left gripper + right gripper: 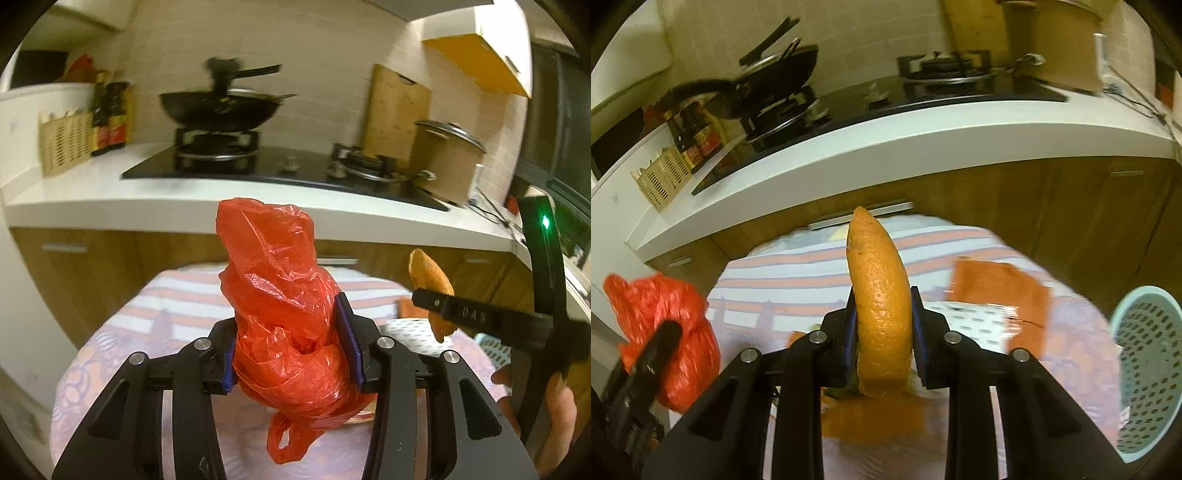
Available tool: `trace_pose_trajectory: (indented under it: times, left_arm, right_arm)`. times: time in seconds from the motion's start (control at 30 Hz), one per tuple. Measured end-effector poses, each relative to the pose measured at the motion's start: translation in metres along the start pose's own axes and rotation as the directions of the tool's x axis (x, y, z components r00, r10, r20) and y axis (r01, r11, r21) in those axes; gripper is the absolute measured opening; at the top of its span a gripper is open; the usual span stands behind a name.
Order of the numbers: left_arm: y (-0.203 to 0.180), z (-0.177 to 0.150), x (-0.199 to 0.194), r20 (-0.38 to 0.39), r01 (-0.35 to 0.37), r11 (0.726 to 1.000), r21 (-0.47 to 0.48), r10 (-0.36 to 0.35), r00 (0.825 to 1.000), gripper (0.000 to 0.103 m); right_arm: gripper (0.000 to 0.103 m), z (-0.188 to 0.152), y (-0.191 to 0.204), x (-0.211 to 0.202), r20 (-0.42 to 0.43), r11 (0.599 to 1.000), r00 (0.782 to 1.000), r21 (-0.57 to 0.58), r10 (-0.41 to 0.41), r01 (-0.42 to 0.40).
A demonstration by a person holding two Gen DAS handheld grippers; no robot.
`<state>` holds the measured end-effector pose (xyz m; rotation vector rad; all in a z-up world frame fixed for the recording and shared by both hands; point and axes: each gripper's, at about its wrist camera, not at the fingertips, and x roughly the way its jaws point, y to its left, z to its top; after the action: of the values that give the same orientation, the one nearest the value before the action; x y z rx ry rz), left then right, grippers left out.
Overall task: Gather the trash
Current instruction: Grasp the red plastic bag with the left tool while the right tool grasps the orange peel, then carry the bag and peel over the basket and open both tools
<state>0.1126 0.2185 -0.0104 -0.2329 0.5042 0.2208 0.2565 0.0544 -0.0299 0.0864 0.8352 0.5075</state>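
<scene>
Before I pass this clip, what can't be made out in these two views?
- Contents of the red plastic bag: left wrist view, hidden by its own crumpled plastic.
- Inside of the pale green perforated basket: right wrist view, cut off by the frame edge.
- Labels on the dark bottles: too small and blurred.
- Lower end of the orange peel: right wrist view, hidden between the jaws.
</scene>
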Motion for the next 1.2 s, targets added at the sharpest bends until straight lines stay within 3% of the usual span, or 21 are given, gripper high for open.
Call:
trace_pose_trajectory:
  times: [0.17,0.4,0.63,0.87,1.03,1.1,1.2]
  left_arm:
    - [-0.039,0.003,0.007,-0.024,0.086,0.996,0.030,-0.085,0.996,0.042]
    - [-0.107,-0.007,0.034,-0.120,0.231,0.970,0.069,-0.222,0.968,0.042]
    - [-0.192,-0.028,0.064,-0.222,0.366,0.924,0.107,-0.337,0.915,0.042]
    - [-0.259,-0.048,0.084,-0.295,0.446,0.882,0.153,-0.390,0.872,0.042]
    - [-0.299,-0.067,0.104,-0.363,0.497,0.852,0.161,-0.417,0.833,0.043]
    - [-0.311,-0.074,0.112,-0.390,0.524,0.836,0.161,-0.434,0.812,0.043]
    - [-0.327,-0.087,0.126,-0.434,0.545,0.823,0.161,-0.437,0.788,0.043]
  right_arm:
    - [0.022,-0.007,-0.039,-0.031,0.050,0.999,0.997,0.009,-0.050,0.050]
    - [0.022,-0.020,-0.099,-0.070,0.095,0.988,0.983,0.044,-0.154,0.151]
    - [0.022,-0.040,-0.171,-0.090,0.084,0.968,0.971,0.142,-0.222,0.209]
    - [0.022,-0.062,-0.231,-0.097,0.050,0.943,0.963,0.219,-0.266,0.250]
    - [0.022,-0.080,-0.267,-0.088,-0.021,0.920,0.957,0.271,-0.290,0.285]
    - [0.022,-0.089,-0.283,-0.077,-0.084,0.899,0.943,0.286,-0.322,0.332]
    - [0.022,-0.099,-0.299,-0.065,-0.137,0.890,0.945,0.318,-0.298,0.327]
